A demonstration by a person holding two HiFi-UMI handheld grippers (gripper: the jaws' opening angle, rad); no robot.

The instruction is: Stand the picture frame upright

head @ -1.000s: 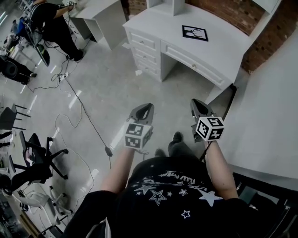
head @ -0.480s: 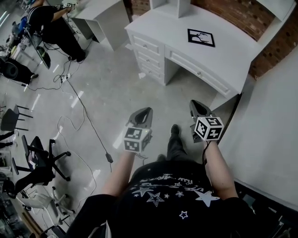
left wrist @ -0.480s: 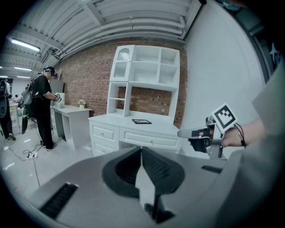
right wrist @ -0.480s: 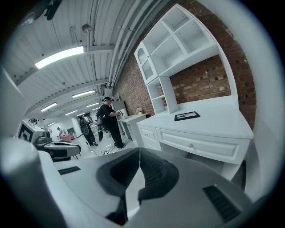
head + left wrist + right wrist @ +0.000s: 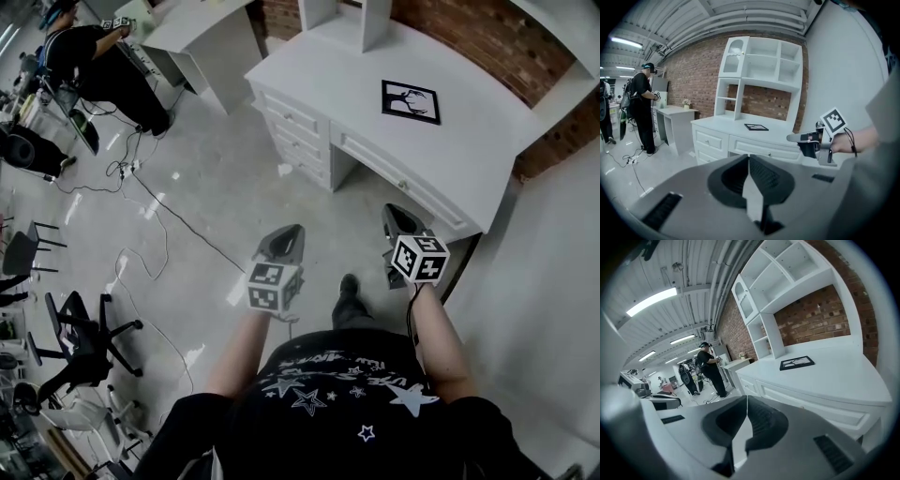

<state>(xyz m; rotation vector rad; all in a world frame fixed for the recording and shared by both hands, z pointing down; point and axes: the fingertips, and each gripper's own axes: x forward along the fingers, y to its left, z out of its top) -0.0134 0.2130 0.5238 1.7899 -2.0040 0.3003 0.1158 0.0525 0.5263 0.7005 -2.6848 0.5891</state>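
Note:
A black picture frame (image 5: 411,101) with a tree print lies flat on the white desk (image 5: 347,75); it also shows as the frame (image 5: 756,127) and the frame (image 5: 797,363) in the gripper views. My left gripper (image 5: 292,231) is shut and empty, held over the floor well short of the desk. My right gripper (image 5: 390,212) is shut and empty too, near the desk's front edge. In the left gripper view the right gripper (image 5: 791,138) shows at the right. The jaw tips of each meet in their own views: left gripper (image 5: 748,156), right gripper (image 5: 746,397).
The desk has drawers (image 5: 291,117) on its left side, a shelf unit (image 5: 761,77) on top and a brick wall (image 5: 487,28) behind. A second white desk (image 5: 197,33) stands to the left with a person (image 5: 89,56) at it. Cables (image 5: 169,225) and office chairs (image 5: 80,342) are on the floor.
The desk and the picture frame have come nearer and lower in the head view as I walk toward them. Both grippers stay shut and hold the same pose.

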